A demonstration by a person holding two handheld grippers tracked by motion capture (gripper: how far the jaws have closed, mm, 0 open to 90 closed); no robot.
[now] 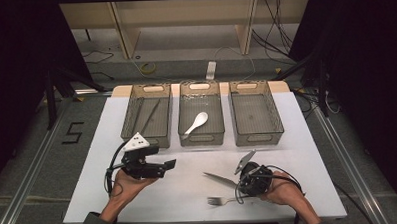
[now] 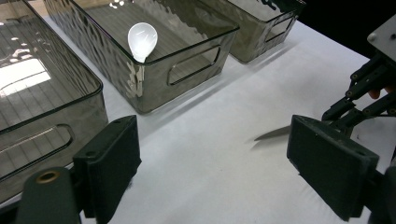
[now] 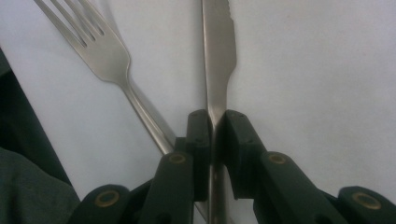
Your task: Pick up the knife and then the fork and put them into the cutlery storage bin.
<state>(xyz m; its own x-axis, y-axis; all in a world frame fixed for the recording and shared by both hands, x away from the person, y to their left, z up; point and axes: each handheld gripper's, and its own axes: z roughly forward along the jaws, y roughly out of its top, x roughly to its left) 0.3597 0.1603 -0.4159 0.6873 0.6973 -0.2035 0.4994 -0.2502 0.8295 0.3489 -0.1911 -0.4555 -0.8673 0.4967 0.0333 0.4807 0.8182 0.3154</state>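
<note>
A steel table knife [image 1: 219, 179] lies low over the white table [image 1: 188, 162], its blade pointing left. My right gripper [image 1: 239, 182] is shut on its handle; in the right gripper view the two pads [image 3: 198, 135] pinch the knife [image 3: 218, 60] edge-on. A steel fork [image 1: 220, 201] lies on the table just in front of it, and its tines [image 3: 88, 32] show left of the knife. My left gripper [image 1: 163, 168] hovers at the table's left with its jaws wide open and nothing between them [image 2: 219, 163]. The knife tip [image 2: 275, 134] pokes out beyond its right pad.
Three clear grey bins stand in a row at the back. The left bin [image 1: 129, 117] holds a thin dark stick, the middle bin [image 1: 201, 139] a white spoon [image 1: 197, 122], and nothing shows in the right bin [image 1: 274, 114]. The table's front edge runs close under both hands.
</note>
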